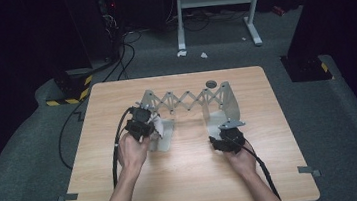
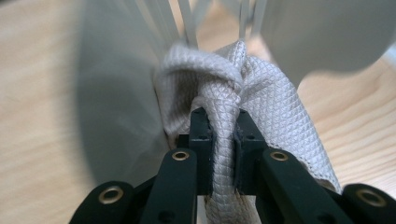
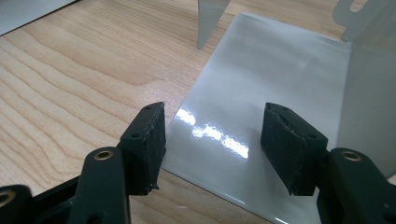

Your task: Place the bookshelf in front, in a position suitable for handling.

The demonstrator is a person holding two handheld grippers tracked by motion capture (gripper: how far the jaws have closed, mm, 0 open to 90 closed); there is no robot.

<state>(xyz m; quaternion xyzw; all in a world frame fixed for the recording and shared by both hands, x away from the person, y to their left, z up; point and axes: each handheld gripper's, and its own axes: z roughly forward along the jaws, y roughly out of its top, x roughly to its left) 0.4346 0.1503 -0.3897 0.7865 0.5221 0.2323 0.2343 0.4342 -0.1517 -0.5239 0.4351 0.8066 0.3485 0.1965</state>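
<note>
Left claw [image 2: 219, 126] grasping cloth [image 2: 261, 98]
Pale, diamond-textured fabric bunches into a fold ahead of its jaws; right claw [image 3: 212, 140] released.

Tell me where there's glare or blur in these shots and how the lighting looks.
High view: table lit, surroundings dark. Left gripper view: white cloth sharp between the jaws, rack behind it blurred. Right gripper view: bright glare streak on the glossy grey base plate, jaws sharp.
</note>
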